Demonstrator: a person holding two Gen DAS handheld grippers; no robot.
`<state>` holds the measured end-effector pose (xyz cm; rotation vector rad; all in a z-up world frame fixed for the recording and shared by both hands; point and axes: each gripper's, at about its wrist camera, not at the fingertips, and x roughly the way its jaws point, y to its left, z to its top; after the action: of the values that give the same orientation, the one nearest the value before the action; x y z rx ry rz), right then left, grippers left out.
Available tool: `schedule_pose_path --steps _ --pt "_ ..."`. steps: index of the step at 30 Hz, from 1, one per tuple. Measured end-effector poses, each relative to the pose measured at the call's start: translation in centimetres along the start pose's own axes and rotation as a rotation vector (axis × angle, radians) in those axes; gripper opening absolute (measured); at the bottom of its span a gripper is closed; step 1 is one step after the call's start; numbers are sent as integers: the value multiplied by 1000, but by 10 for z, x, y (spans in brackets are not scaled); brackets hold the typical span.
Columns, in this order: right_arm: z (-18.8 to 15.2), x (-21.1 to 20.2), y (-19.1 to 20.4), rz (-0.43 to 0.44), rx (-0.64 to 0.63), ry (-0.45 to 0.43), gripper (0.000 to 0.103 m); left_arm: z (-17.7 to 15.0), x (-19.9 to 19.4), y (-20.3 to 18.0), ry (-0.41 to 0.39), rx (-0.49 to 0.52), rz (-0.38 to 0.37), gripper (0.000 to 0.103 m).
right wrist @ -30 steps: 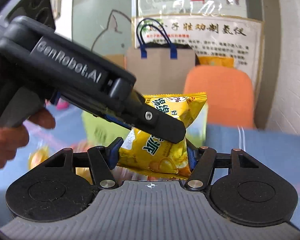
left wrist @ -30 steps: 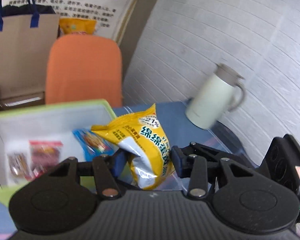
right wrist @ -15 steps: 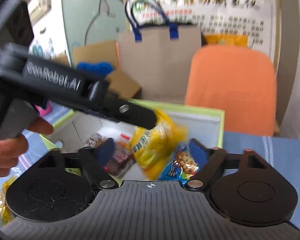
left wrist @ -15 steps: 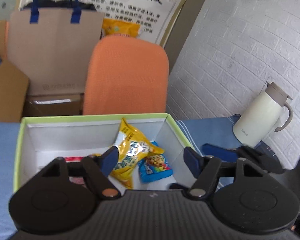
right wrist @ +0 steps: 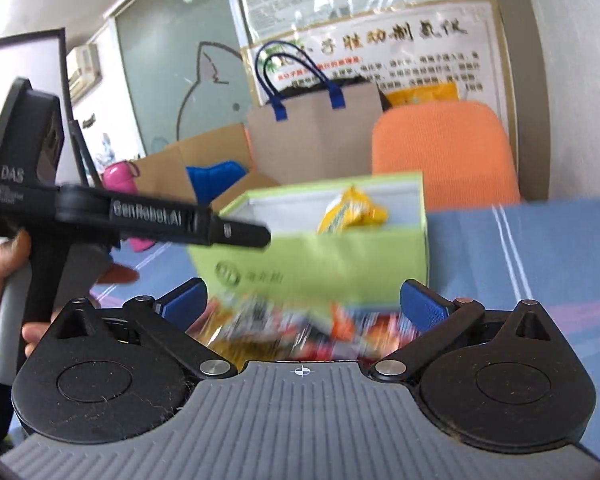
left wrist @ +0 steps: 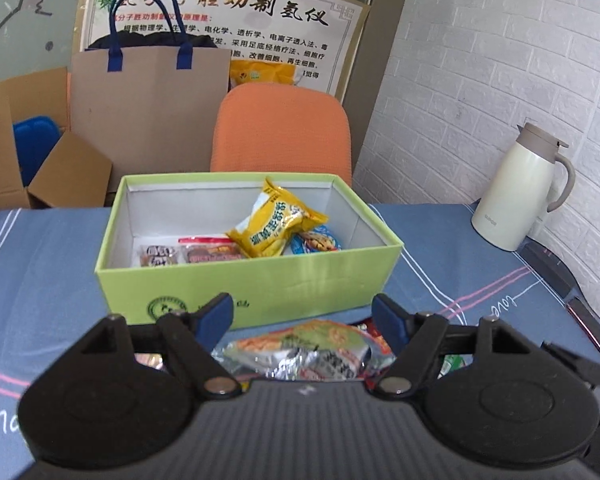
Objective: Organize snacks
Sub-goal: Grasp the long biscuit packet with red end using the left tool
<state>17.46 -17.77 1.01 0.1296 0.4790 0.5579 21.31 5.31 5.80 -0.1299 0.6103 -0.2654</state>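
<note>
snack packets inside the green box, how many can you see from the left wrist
4 in the green box: a brown packet at left, a red packet beside it, the yellow bag on top, a blue packet at right. More may lie hidden underneath.

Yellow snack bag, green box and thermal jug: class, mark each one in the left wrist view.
yellow snack bag [left wrist: 274, 226], left wrist view, middle of its printed front.
green box [left wrist: 260, 282], left wrist view, bare front wall.
thermal jug [left wrist: 514, 196], left wrist view, cream body.
</note>
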Motion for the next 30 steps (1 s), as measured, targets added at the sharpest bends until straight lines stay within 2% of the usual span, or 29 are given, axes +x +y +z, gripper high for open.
schedule_pose_path --steps 4,8,10,12,15,17,22,26,30 --pt "-27 -13 18 1 2 39 93 -15 -17 7 9 -22 -5 75" --pt "-51 -27 40 15 -6 78 93 -38 -42 33 2 -88 -12 75" --pt "-62 -31 48 19 -8 97 93 -54 -55 44 13 -126 -61 75" --pt "-72 -31 58 34 -15 129 93 -71 -62 45 60 -146 -125 75" --pt "-85 -24 73 32 -57 175 92 -93 -69 32 94 -134 -198 75" --pt "-93 -21 81 8 -93 184 92 -103 -71 22 104 -129 -218 75" --pt "-95 -19 82 -5 -104 193 92 -116 -61 4 140 -116 -272 75" --pt "-96 -17 78 -9 -84 192 91 -113 -37 -6 202 -112 -261 75" --pt "-97 -11 79 -4 -79 204 84 -108 -11 -10 280 -115 -240 75"
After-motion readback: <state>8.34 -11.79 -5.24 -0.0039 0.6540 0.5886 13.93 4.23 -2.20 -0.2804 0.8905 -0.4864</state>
